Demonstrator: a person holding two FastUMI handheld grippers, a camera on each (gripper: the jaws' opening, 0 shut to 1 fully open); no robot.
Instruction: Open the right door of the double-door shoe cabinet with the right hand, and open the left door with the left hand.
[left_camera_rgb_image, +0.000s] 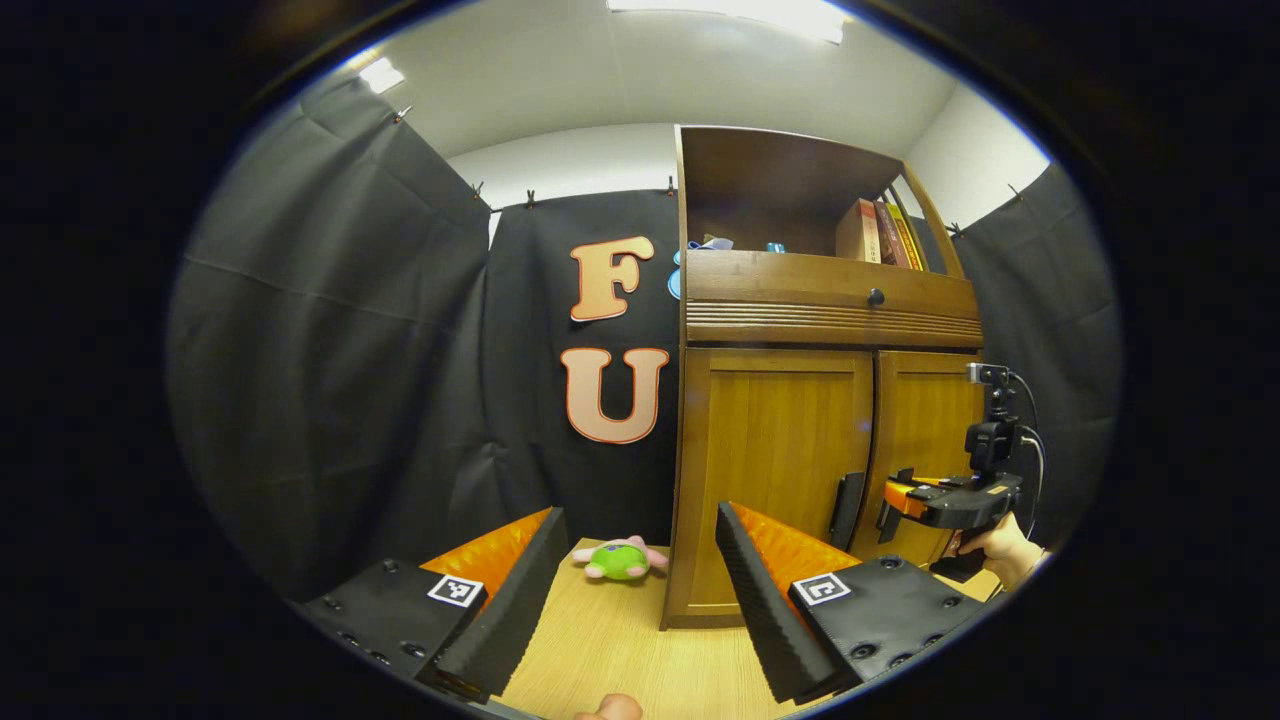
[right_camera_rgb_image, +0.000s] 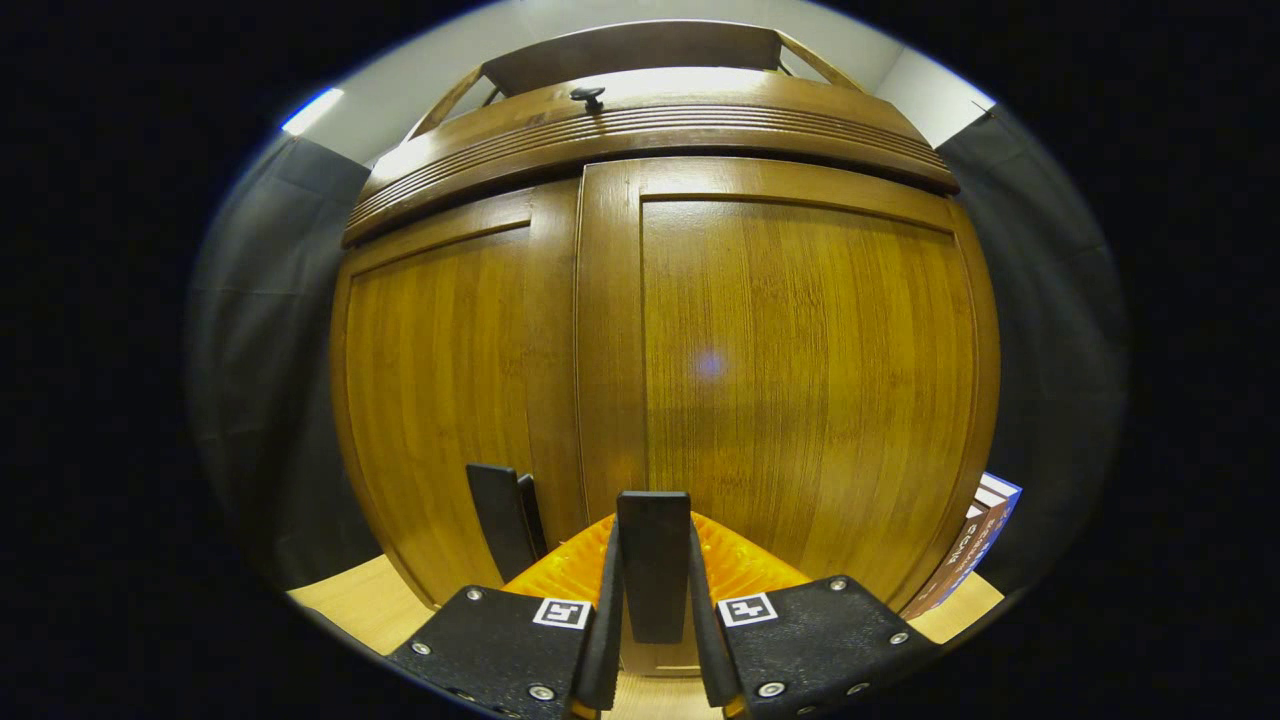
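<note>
**Right gripper clamping the right-door handle, left gripper waiting open**

The shoe cabinet is standing on the pale wooden floor against the booth's dark cloth, and everything else is being placed in relation to it. Both doors are sitting flush and closed — the left door and the right door are meeting at the centre seam, each carrying a dark upright handle just beside that seam.

The right gripper is pressing close against the cabinet front, its jaws drawn in on the right door's handle from both sides, apparently so a pull can swing that door on its outer hinge. The left door's handle is standing free just beside it.

The left gripper is hanging back from the cabinet, low and off toward its left corner, jaws spread wide and holding nothing — likely kept clear so the right door goes first.

Above the doors, a drawer knob and books are sitting on the open shelf; a small plush toy is lying at the cabinet's left foot.
</note>
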